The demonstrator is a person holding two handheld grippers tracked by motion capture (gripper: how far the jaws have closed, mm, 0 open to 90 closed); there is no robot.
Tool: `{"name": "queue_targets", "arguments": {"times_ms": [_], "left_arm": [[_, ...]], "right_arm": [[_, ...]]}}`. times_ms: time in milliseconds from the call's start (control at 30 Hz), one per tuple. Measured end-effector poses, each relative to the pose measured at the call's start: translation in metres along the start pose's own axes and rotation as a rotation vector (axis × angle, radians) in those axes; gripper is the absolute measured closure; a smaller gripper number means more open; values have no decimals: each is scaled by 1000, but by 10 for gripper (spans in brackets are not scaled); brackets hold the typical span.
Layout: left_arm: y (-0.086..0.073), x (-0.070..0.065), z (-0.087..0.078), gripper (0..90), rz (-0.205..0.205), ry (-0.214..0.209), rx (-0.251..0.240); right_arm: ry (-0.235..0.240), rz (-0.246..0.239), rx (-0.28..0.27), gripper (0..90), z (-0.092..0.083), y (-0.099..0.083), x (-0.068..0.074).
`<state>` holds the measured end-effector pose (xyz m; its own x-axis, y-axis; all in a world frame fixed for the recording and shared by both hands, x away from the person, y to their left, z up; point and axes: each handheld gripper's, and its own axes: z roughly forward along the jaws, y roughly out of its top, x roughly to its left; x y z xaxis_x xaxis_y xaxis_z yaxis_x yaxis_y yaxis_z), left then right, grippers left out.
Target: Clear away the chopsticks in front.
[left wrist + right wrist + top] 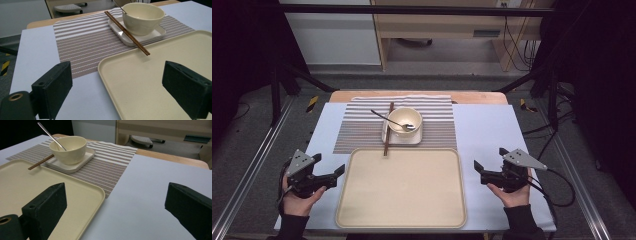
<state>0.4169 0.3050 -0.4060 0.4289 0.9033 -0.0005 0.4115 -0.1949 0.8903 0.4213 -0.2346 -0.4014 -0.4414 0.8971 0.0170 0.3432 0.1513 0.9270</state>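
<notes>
Your right gripper [115, 212] hangs low over the pale blue table cover [155, 187] with its two black jaws spread wide and nothing between them. Your left jaw sits above the near corner of the large cream rectangular tray [75, 192]; the other is over bare cover. Past the tray lies a brown-and-white striped woven placemat [107, 167]. On it stands a small white square plate [75, 163] carrying a cream round bowl [70, 151], with a metal spoon [50, 135] leaning out of it. Dark brown wooden chopsticks [41, 162] rest from the plate's edge onto the tray's rim.
</notes>
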Motion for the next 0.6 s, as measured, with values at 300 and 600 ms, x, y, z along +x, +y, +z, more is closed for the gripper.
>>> {"name": "queue_targets", "arguments": {"times_ms": [300, 600], "left_arm": [[7, -4, 3, 100, 6, 0, -2], [22, -8, 14, 104, 23, -18, -5]], "right_arm": [[-3, -1, -6, 41, -1, 0, 1], [2, 2, -2, 41, 1, -1, 3]]}}
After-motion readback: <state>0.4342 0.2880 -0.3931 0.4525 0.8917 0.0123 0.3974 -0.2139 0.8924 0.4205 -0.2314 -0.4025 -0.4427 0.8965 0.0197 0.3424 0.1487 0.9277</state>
